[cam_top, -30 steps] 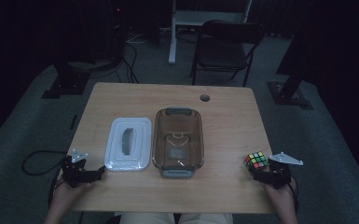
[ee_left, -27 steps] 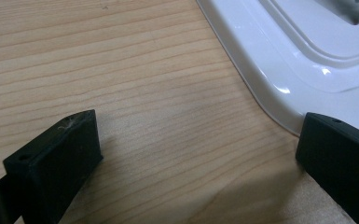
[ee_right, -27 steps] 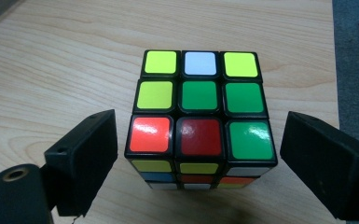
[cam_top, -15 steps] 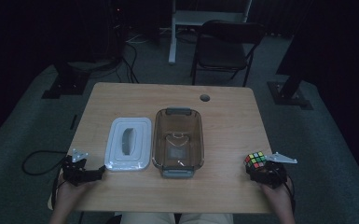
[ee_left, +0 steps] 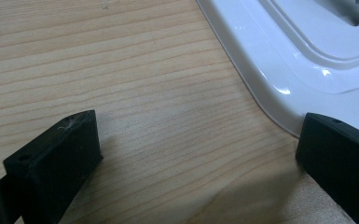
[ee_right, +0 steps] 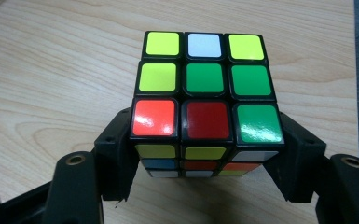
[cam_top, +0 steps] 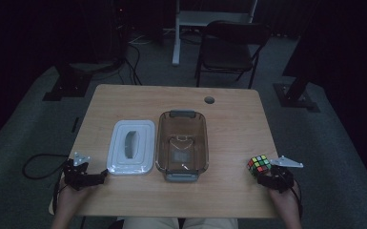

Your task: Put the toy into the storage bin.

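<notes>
A scrambled colour cube (cam_top: 259, 165) sits near the table's front right corner. My right gripper (cam_top: 263, 172) is shut on it. In the right gripper view both black pads (ee_right: 116, 149) press the lower sides of the cube (ee_right: 205, 79). The jaws have just been closing with the cube between them. At the front left, my left gripper (cam_top: 100, 176) lies low over the wood and points at the white lid (cam_top: 131, 145). Its jaws stand wide open (ee_left: 196, 154) with bare wood between them. The lid's corner (ee_left: 307, 60) is just ahead of the right jaw.
A clear rectangular container (cam_top: 181, 145) stands mid-table, right of the lid. The wooden table (cam_top: 229, 109) has a round cable hole (cam_top: 209, 100) near its far edge. A dark chair (cam_top: 229, 47) stands behind the table. Cables trail off the front left.
Both hands, the cube, lid and container keep their places. The right gripper's jaws look drawn in closer against the cube.
</notes>
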Demonstrator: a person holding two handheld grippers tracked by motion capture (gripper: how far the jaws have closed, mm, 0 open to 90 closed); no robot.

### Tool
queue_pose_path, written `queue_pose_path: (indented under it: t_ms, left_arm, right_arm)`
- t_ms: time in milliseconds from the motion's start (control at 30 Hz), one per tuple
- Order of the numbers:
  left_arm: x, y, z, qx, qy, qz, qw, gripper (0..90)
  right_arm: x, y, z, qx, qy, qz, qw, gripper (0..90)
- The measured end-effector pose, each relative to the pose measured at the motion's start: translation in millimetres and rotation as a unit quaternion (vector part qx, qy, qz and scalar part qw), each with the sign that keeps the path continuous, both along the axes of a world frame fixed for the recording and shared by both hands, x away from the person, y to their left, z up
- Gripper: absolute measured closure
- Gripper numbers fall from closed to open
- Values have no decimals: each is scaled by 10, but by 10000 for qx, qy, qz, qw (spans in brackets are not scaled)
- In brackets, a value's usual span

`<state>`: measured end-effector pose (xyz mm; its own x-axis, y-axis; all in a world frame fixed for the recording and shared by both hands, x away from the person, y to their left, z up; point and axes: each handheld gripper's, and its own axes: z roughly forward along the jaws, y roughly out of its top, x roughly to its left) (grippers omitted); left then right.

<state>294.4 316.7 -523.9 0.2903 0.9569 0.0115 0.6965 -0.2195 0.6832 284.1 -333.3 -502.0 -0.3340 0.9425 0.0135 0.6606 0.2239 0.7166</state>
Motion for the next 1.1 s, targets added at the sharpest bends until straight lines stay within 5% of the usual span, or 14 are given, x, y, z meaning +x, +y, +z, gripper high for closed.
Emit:
queue_pose_path:
  t_ms: [200, 633, 1100]
  left_arm:
    - [0, 0, 0, 0, 0, -1, 10000, 5]
    - [-4, -2, -1, -5, -4, -146, 9999, 5]
    - [4, 2, -1, 0, -4, -211, 9998, 5]
  right_arm:
    - [15, 11, 78, 62, -35, 88, 9999, 337]
    - [95, 140, 570, 9, -381, 610, 9974, 337]
    - [191, 448, 1123, -63, -728, 1385, 9877, 337]
